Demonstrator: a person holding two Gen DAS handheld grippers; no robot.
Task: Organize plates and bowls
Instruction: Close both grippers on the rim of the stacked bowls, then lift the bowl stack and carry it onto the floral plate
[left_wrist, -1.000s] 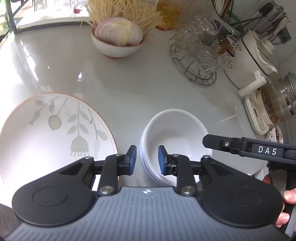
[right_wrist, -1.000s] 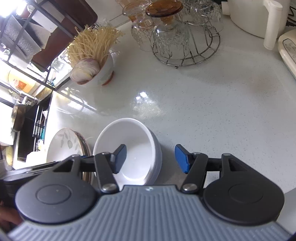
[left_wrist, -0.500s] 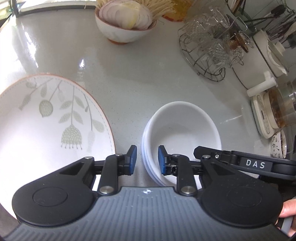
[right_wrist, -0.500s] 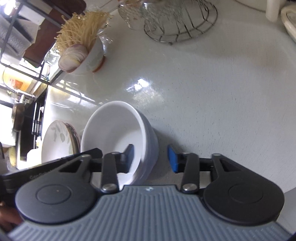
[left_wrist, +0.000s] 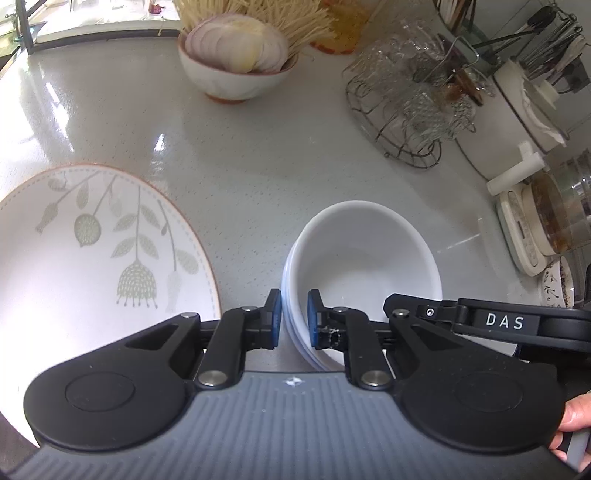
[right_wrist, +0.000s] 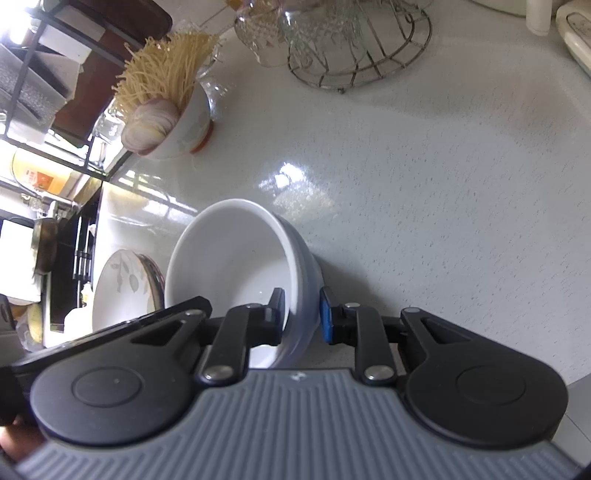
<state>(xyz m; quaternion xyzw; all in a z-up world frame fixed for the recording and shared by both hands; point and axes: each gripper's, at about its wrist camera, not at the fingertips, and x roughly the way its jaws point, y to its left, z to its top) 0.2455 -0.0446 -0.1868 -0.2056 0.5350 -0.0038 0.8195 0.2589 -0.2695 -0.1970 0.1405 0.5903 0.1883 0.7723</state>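
A stack of white bowls (left_wrist: 364, 266) sits on the grey counter; it also shows in the right wrist view (right_wrist: 236, 258). My left gripper (left_wrist: 294, 319) is shut on the stack's left rim, one finger inside, one outside. My right gripper (right_wrist: 303, 314) is shut on the stack's right rim the same way; it appears in the left wrist view (left_wrist: 480, 319) at the bowls' right side. A white plate with a leaf pattern (left_wrist: 85, 273) lies left of the bowls, seen in the right wrist view (right_wrist: 118, 291) as a stack of plates.
A bowl with sliced onion and noodles (left_wrist: 238, 62) stands at the back. A wire rack of glasses (left_wrist: 410, 107) is at the back right, next to a white pot (left_wrist: 517, 122) and a kettle base (left_wrist: 524, 229). A stove and shelves (right_wrist: 48, 147) lie to the left.
My right gripper has closed from wide open onto the bowls' right rim. The left gripper has kept its hold. The bowl stack now looks tilted in the right wrist view.
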